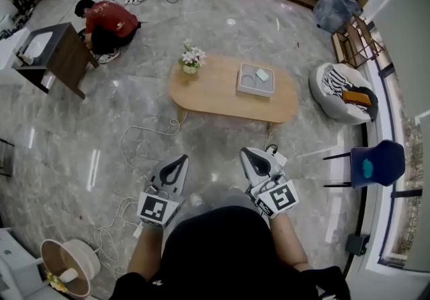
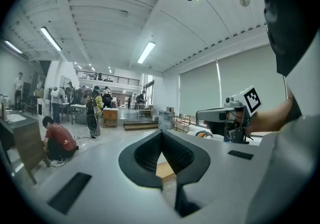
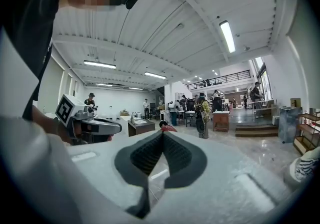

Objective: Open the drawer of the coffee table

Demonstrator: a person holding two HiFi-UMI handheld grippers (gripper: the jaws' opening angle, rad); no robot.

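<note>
The oval wooden coffee table (image 1: 208, 90) stands on the marble floor ahead of me; its drawer does not show from above. In the left gripper view a sliver of the table (image 2: 165, 170) shows past the jaws. My left gripper (image 1: 180, 160) is held well short of the table's near edge, shut with nothing in it. Beside it, my right gripper (image 1: 247, 154) is also shut and empty, at the same distance from the table. Each gripper also shows in the other's view: the right gripper (image 2: 200, 115), the left gripper (image 3: 119, 128).
On the table stand a small flower pot (image 1: 191, 58) and a grey tray (image 1: 255, 80). A white cable (image 1: 138, 144) trails over the floor by the table's left leg. A person in red (image 1: 107, 23) crouches by a dark cabinet (image 1: 57, 57). A beanbag (image 1: 339, 94) and blue chair (image 1: 373, 164) are at right.
</note>
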